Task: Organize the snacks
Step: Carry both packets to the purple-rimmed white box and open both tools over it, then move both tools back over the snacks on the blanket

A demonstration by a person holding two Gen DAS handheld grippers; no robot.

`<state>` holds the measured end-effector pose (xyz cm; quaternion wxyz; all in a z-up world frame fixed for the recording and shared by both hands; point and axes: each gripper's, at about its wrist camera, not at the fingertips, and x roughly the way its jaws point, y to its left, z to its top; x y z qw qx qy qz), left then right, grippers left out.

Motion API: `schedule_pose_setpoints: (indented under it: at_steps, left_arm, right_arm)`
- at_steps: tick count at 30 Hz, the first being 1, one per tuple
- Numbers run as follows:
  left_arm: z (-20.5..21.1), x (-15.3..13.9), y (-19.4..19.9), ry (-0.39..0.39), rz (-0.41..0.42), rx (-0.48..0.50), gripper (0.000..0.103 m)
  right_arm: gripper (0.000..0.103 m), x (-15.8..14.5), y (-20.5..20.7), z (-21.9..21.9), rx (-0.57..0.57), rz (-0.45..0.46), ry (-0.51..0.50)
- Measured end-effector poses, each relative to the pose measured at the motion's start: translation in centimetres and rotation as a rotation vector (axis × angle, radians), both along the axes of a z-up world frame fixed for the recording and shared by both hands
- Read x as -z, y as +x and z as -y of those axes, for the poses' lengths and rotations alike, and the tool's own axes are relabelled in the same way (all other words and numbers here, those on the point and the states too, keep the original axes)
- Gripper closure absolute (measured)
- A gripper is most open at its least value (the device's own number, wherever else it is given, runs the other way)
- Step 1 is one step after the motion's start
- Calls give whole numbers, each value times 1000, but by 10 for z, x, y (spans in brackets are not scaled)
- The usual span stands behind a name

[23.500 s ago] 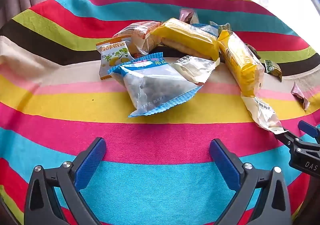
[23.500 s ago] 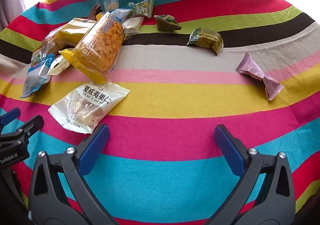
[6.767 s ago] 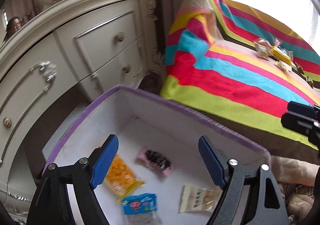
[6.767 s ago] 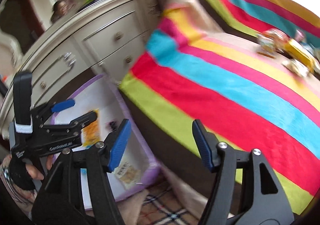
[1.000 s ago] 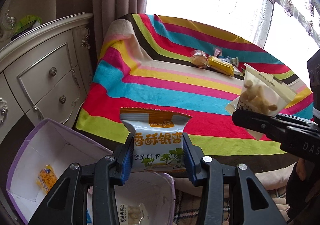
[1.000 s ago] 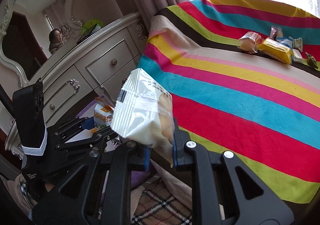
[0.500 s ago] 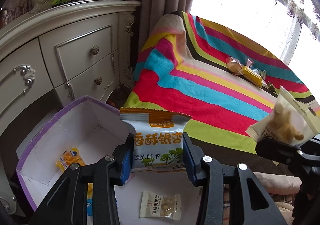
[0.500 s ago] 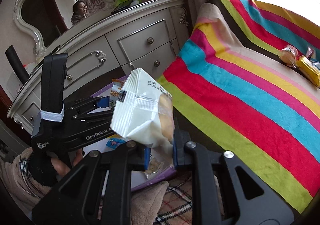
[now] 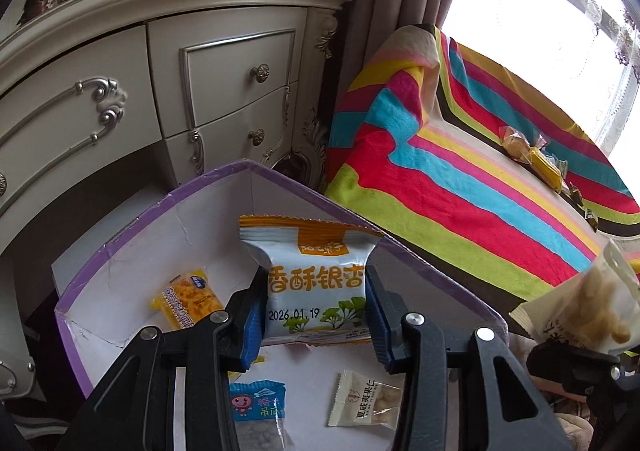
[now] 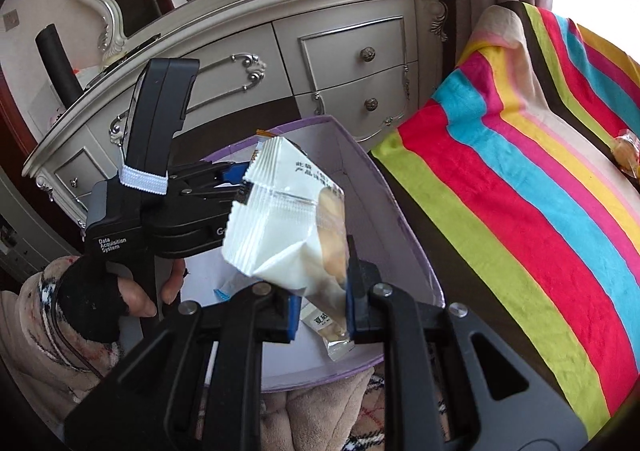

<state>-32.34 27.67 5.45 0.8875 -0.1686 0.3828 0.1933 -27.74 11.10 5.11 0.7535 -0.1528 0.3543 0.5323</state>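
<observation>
The left gripper (image 9: 316,315) clamped an orange-and-white snack packet (image 9: 314,279) above the purple-rimmed box (image 9: 120,239). The right gripper (image 10: 322,315) pinched a white snack pouch (image 10: 280,223) over the same box, beside the striped blanket (image 10: 520,191).

light: daylight, window (image 9: 560,11) blown out; edges: fisheye-bent, dark corners; focus: sharp

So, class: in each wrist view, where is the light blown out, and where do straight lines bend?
Left wrist view: window top right washes out white; dresser top edge bows. Right wrist view: glare in the top-right corner; dresser curves, dark rounded vignette at corners; the snack packets stay sharp.
</observation>
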Motion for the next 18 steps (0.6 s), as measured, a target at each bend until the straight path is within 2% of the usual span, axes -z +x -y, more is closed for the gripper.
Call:
schedule_pose_setpoints:
  at_steps: [5, 7, 8, 10, 11, 12, 18]
  left_arm:
    - [-10, 4, -5, 5, -15, -39, 58]
    - [-14, 5, -8, 15, -27, -65, 55]
    - [-17, 5, -9, 18, -33, -81, 52]
    - [-21, 4, -11, 26, -40, -115, 28]
    - [-22, 3, -13, 29, -36, -132, 23]
    - [-24, 1, -14, 32, -32, -147, 19]
    - [-20, -5, -5, 52, -39, -137, 19]
  right_arm:
    - [82, 6, -12, -10, -61, 5, -16]
    - [77, 6, -15, -12, -95, -8, 1]
    - [72, 6, -17, -13, -104, -10, 3]
    - [47, 5, -17, -12, -99, -1, 13]
    - [45, 5, -16, -10, -94, -4, 25]
    - [44, 5, -15, -8, -88, -12, 33]
    - [43, 5, 8, 17, 2, -54, 77]
